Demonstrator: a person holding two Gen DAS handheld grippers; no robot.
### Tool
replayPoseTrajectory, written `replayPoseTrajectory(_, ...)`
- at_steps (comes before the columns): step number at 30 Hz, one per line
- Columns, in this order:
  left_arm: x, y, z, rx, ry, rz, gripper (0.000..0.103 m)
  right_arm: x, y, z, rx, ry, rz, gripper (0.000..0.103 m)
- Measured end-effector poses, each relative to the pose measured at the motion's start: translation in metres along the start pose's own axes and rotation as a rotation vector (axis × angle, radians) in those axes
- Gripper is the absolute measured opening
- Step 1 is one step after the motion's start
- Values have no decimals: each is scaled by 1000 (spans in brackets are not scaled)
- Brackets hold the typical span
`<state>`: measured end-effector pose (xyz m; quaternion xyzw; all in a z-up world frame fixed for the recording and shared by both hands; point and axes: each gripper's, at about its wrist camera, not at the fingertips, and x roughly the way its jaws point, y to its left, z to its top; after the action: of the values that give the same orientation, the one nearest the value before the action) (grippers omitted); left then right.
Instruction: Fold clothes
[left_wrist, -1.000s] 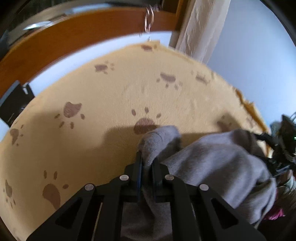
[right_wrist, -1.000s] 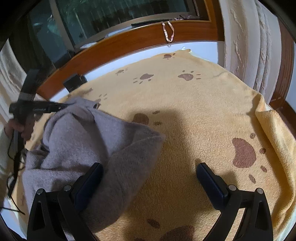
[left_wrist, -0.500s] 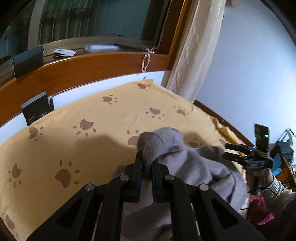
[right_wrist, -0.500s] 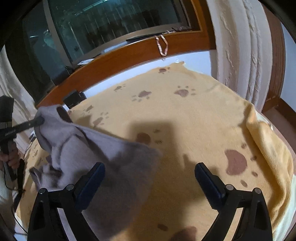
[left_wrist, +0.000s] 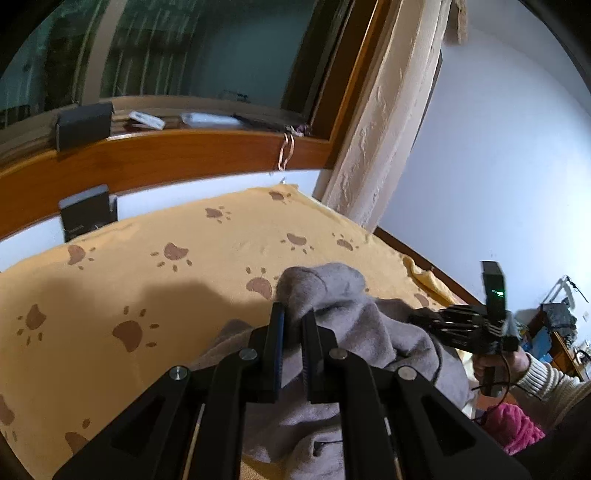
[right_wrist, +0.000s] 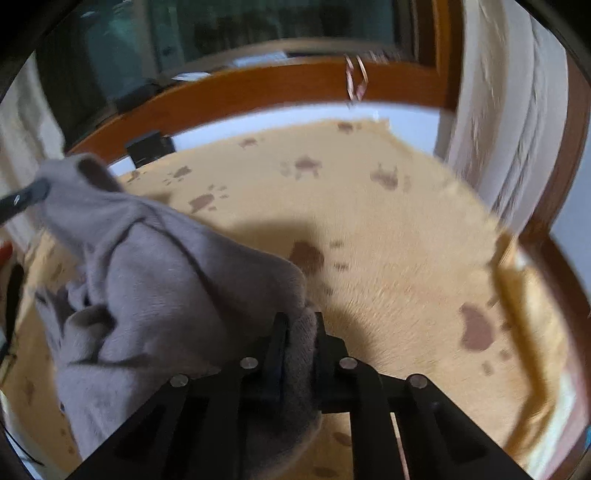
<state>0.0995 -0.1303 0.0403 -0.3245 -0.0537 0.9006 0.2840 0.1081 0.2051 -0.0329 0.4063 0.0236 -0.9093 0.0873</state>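
Both hand-held grippers pinch the soft grey fleece garment above the yellow paw-print blanket on the bed. The left hand-held gripper clamps a bunched edge at 12 o'clock of its view; the right hand-held gripper nips another edge, the cloth trailing off toward 9 o'clock. The garment hangs crumpled between them, partly resting on the blanket. This looks like a lift to spread it; next, drawing the two held edges apart would pull it flat.

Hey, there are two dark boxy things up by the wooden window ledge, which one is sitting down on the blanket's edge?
The lower black box, below the wooden ledge, at the yellow paw-print blanket. The other dark box stands up on the ledge.
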Motion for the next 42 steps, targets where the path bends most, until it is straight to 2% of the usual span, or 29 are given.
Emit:
replayPoseTrajectory(3, -26, -9, 4, -2, -91, -4, 9, -28, 2, 10, -52, -98, -74, 11)
replayPoseTrajectory(6, -68, -18, 11, -12, -221, -26, 9, -66, 4, 28, -93, -242, -179, 11)
replayPoseTrajectory(7, -76, -21, 13, -6, -239, -29, 9, -77, 4, 33, -108, -288, -204, 11)
replayPoseTrajectory(11, -92, -31, 20, 39, -254, -2, 9, -118, 27, 46, -189, -439, -266, 11)
replayPoseTrajectory(15, -79, -28, 19, 36, -245, -10, 12, -135, 44, 25, -262, -493, -283, 11)
replayPoseTrajectory(16, -72, -26, 19, 49, -237, -15, 20, -139, 48, 19, -280, -507, -287, 11)
replayPoseTrajectory(17, -66, -25, 20, 69, -233, 0, 39, -144, 52, 14, -299, -520, -291, 11)
replayPoseTrajectory(18, -58, -26, 20, 112, -235, 30, 52, -148, 57, 9, -317, -534, -295, 11)
replayPoseTrajectory(19, -51, -26, 20, 155, -238, 57, 80, -152, 61, 4, -335, -547, -299, 11)
replayPoseTrajectory(20, -45, -28, 19, 206, -245, 72, 87, -157, 65, -2, -354, -561, -303, 11)
replayPoseTrajectory(24, -8, -31, 15, 387, -151, 57, 87, -174, 82, -23, -427, -614, -320, 11)
replayPoseTrajectory(25, 6, -31, 15, 410, -96, 58, 87, -178, 87, -28, -445, -628, -324, 11)
replayPoseTrajectory(28, 52, -27, 17, 427, 84, 60, 87, -181, 85, -41, -448, -642, -343, 11)
replayPoseTrajectory(31, 92, -17, 19, 393, 207, 10, 85, -179, 77, -49, -418, -637, -343, 11)
replayPoseTrajectory(33, 116, -12, 21, 381, 278, -40, 72, -179, 74, -50, -414, -635, -340, 11)
replayPoseTrajectory(34, 129, -10, 23, 375, 316, -66, 62, -179, 72, -51, -412, -633, -339, 11)
replayPoseTrajectory(35, 142, -5, 26, 362, 353, -94, 58, -179, 71, -50, -414, -633, -340, 11)
replayPoseTrajectory(37, 157, -2, 29, 345, 397, -128, 57, -177, 70, -50, -417, -634, -343, 11)
replayPoseTrajectory(39, 166, -1, 27, 335, 413, -148, 54, -175, 68, -50, -418, -635, -348, 11)
replayPoseTrajectory(42, 178, -1, 24, 319, 437, -178, 37, -172, 65, -50, -413, -637, -362, 11)
